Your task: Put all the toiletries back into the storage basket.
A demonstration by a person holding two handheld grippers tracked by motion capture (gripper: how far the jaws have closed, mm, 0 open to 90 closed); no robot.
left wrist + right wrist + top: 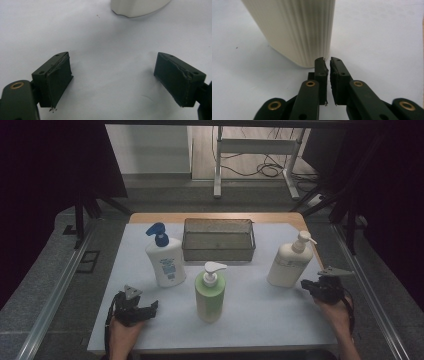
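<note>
Cream pump bottle stood upright on the pale table cover, right side, just ahead of the right gripper. Right gripper view: jaws pressed together with nothing between them, tips right at the ribbed cream wall near its base; couldn't tell if they actually touched it. That gripper sat low on the table in the person's right hand, pointing left toward the bottle.

Left gripper was resting near the front-left edge of the cover, held in the left hand. Left gripper view: jaws spread wide, empty, bare cover between the pads. Base of a white bottle showed ahead of them at the top edge, well apart from the pads. High view put that white bottle with the blue pump beyond the left gripper.

Green pump bottle stood upright mid-table, between the two grippers, touching neither. Metal mesh basket sat at the back centre, between the white and cream bottles, apart from both.
</note>
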